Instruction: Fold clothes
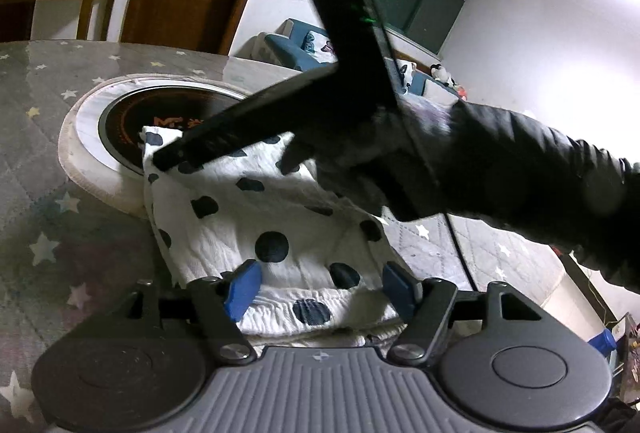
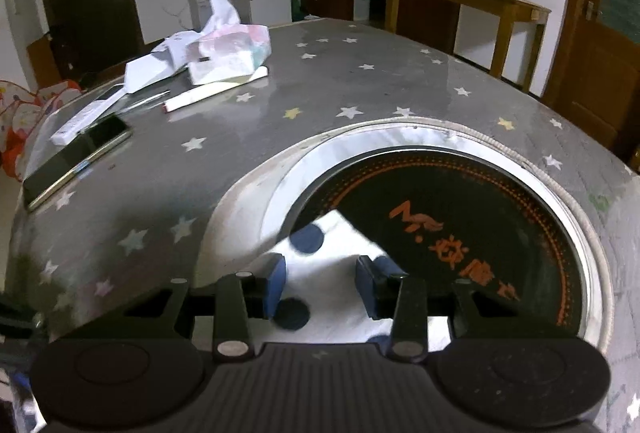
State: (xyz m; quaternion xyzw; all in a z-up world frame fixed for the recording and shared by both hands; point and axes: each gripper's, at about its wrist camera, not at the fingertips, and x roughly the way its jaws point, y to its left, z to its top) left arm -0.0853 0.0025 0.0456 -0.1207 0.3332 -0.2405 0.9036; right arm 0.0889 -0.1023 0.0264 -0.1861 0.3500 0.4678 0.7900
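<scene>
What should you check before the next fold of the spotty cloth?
1. Left gripper open over the near edge of the spotty cloth: ok, its blue pads are apart with cloth between them.
2. Right gripper open at the far corner: ok, its pads are apart over the cloth.
3. Either gripper actually pinching cloth: not ok, neither is shut yet.
4. Cloth lying flat: not ok, its far corner overlaps the round black hotplate set into the table.
5. Phone and tissue pack away from the fold: ok, they sit near the table's far edge.
</scene>
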